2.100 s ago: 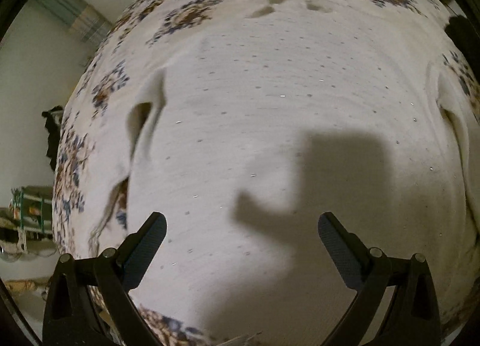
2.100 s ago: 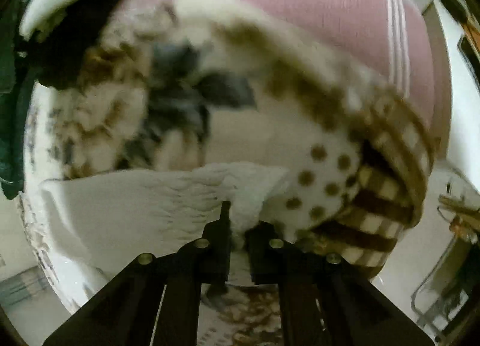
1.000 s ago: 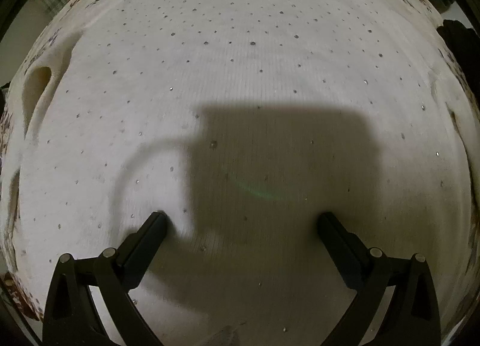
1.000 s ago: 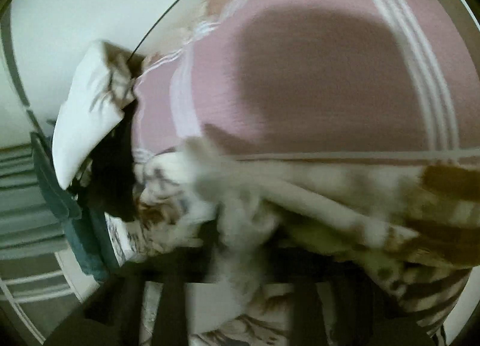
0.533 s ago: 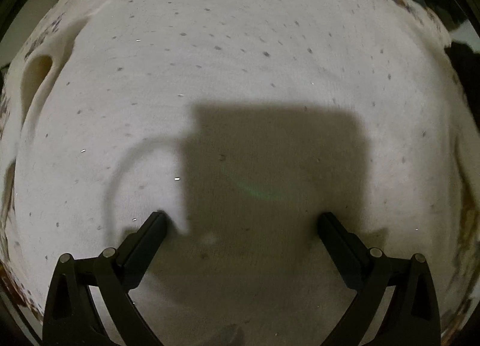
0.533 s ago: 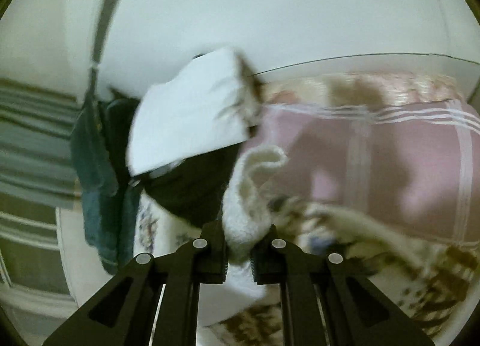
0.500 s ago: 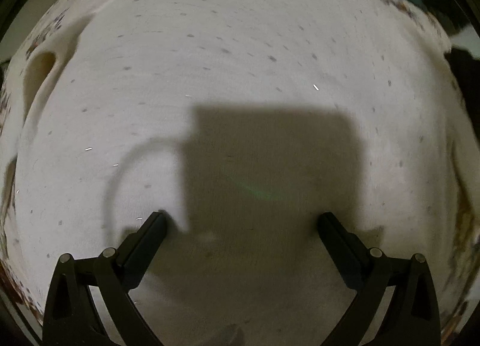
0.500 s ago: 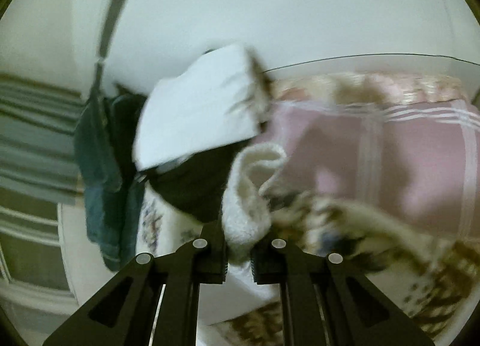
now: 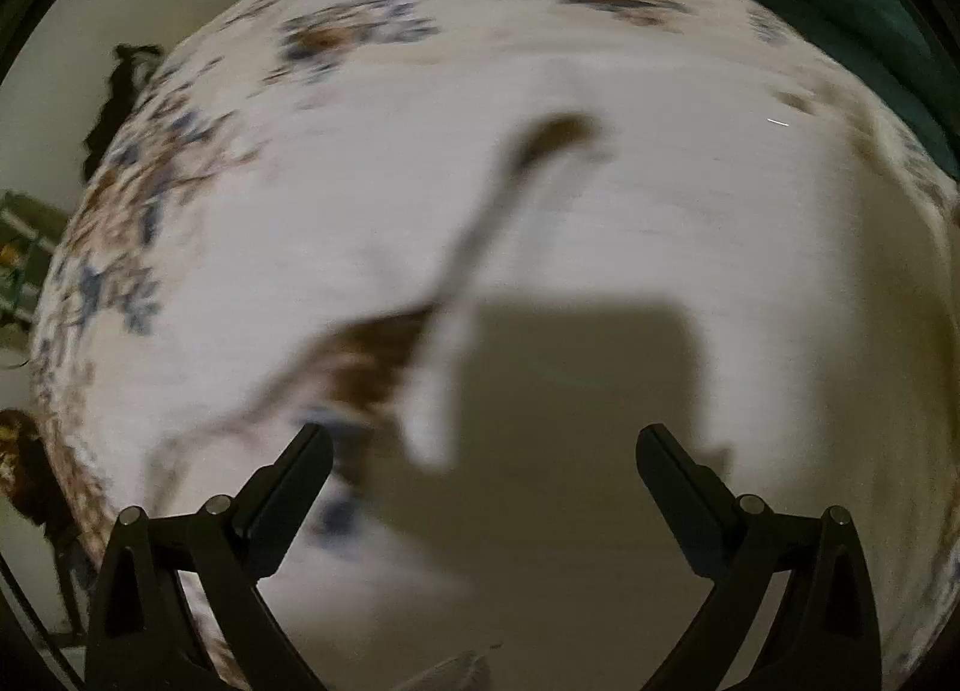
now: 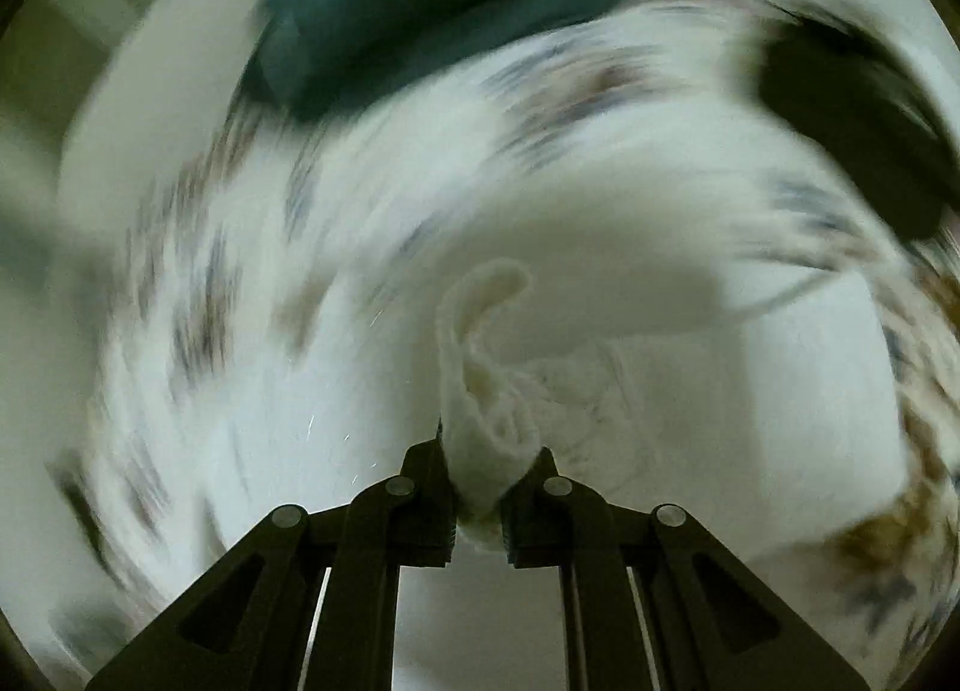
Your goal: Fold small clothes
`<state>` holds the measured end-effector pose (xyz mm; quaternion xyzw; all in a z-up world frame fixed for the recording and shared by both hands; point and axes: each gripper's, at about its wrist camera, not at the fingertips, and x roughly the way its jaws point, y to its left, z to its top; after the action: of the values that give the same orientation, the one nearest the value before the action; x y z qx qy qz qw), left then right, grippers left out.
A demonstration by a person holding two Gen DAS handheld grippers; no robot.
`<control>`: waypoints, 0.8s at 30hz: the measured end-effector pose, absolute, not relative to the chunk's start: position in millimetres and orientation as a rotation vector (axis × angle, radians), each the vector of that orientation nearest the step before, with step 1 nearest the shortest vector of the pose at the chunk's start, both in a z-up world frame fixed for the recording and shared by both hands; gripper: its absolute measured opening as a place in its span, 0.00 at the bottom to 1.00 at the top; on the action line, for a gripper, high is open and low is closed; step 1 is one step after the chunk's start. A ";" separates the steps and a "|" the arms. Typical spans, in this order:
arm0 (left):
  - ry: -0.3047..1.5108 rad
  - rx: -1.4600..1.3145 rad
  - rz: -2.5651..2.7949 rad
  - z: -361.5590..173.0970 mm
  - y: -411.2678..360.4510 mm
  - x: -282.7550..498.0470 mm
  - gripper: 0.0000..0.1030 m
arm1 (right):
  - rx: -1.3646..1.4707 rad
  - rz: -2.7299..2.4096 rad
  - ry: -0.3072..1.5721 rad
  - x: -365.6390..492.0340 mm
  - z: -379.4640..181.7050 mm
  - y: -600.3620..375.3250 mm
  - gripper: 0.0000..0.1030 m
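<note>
Right gripper (image 10: 477,487) pinches a bunch of the white sweater (image 10: 480,391). Left gripper (image 9: 483,487) hangs wide and empty above it. Lay the fold down slowly and flat.

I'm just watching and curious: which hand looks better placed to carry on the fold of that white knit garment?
Probably the right. The right gripper is shut on a bunched edge of the white garment, while the left gripper is open and empty above it.

Open white garment (image 9: 630,223) below; green cloth (image 9: 870,19) at far edge.
</note>
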<state>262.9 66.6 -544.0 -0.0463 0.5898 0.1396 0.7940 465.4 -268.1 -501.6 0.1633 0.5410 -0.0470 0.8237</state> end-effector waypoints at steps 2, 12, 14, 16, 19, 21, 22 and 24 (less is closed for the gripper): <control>1.280 -0.111 0.350 -549.8 96.5 257.3 1.00 | 0.215 -0.020 1.215 478.2 -523.4 -181.1 0.11; 1.245 -0.245 0.484 -545.8 217.9 243.4 1.00 | 0.033 0.131 1.372 491.7 -575.4 -24.0 0.13; 1.245 -0.293 0.502 -542.2 227.8 235.4 1.00 | 0.146 0.182 1.419 487.0 -571.8 -40.0 0.26; 1.244 -0.347 0.530 -536.5 243.2 222.0 1.00 | 0.327 0.243 1.456 477.4 -562.7 -67.2 0.62; 1.239 -0.450 0.564 -533.4 272.5 196.0 1.00 | 0.481 0.232 1.428 443.3 -537.4 -117.4 0.72; 1.256 -0.555 0.576 -542.0 295.8 175.7 1.00 | 0.489 0.179 1.417 417.9 -523.6 -145.1 0.73; 1.260 -0.594 0.570 -547.1 302.1 169.4 1.00 | 0.485 0.137 1.421 404.3 -518.6 -160.7 0.73; 1.295 -0.694 0.565 -568.4 315.8 158.1 1.00 | 0.499 0.089 1.443 381.2 -515.9 -187.3 0.73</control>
<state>158.1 315.8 -568.4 -0.3122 0.5826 0.2542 0.7060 381.1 -187.3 -515.9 0.2257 0.6534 0.0401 0.7215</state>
